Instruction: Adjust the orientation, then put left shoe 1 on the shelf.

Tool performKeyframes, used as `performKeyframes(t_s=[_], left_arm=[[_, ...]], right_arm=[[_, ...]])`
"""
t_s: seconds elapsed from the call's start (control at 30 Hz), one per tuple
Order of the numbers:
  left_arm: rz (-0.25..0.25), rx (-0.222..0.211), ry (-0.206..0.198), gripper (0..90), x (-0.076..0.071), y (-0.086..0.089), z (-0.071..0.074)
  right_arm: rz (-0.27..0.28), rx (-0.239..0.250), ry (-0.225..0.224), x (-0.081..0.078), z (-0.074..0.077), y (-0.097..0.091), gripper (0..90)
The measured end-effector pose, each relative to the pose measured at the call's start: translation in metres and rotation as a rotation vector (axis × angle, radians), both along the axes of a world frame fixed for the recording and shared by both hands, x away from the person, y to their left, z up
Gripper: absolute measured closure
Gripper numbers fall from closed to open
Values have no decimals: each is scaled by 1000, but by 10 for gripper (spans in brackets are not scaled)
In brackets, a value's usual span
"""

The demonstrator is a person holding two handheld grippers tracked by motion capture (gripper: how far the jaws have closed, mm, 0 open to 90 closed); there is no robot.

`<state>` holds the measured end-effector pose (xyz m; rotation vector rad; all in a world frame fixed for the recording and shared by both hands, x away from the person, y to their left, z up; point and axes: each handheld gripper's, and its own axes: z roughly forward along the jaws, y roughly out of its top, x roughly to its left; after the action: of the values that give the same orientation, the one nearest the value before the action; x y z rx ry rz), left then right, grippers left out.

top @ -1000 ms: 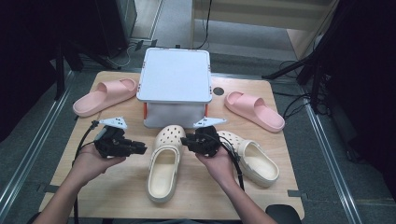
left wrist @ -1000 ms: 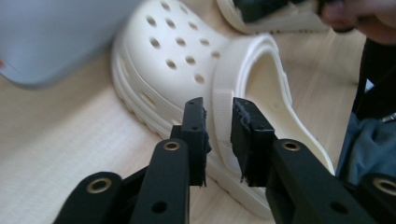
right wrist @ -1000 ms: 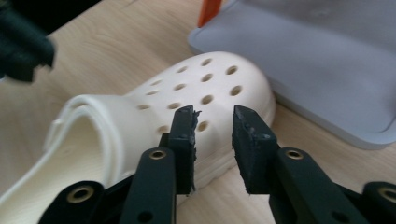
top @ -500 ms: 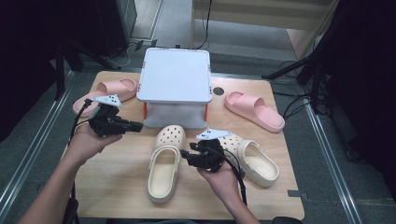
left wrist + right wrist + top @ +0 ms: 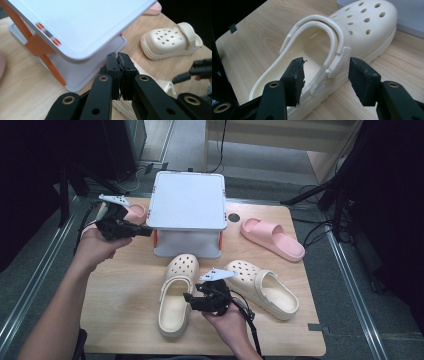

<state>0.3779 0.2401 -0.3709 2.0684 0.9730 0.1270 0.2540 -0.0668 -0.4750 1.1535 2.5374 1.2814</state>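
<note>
Two cream clogs lie in front of a white box (image 5: 187,205) with orange latches. My right gripper (image 5: 189,301) hovers at the left clog (image 5: 172,312). Its jaws have just been opening and stand wide, with that clog's (image 5: 352,30) heel strap and side wall between the right gripper's (image 5: 325,75) pads, untouched. The other clog (image 5: 265,287) lies to its right. My left gripper (image 5: 147,232) is raised at the box's left side, pointing at it. In the left gripper view the white box (image 5: 82,27) is close, and the left gripper (image 5: 120,62) is shut on nothing.
A pink slide (image 5: 272,237) lies at the back right of the wooden table (image 5: 125,310). A second pink slide (image 5: 136,212) lies at the back left, partly behind my left hand. Dark stands and cables surround the table.
My left hand has risen and moved away toward the box's left side, and its jaws have closed. My right hand has drawn nearer along the left clog, and its jaws have opened wide.
</note>
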Motion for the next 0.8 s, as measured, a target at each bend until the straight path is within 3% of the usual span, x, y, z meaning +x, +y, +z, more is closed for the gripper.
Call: performKeyframes(t_s=[0.07, 0.27, 0.47, 0.57, 0.8], left_arm=[[1, 6, -15, 891, 6, -3, 5], [11, 8, 4, 891, 29, -7, 4], [17, 29, -4, 891, 35, -6, -2], [13, 50, -16, 892, 36, -6, -6], [23, 45, -33, 888, 35, -6, -7]], right_arm=[[-10, 0, 2, 0, -2, 4, 469], [-62, -8, 13, 5, -12, 15, 424], [-84, -46, 24, 9, -22, 20, 430], [-73, -91, -1, 12, -28, 23, 417], [-64, -85, 10, 14, -29, 21, 441]])
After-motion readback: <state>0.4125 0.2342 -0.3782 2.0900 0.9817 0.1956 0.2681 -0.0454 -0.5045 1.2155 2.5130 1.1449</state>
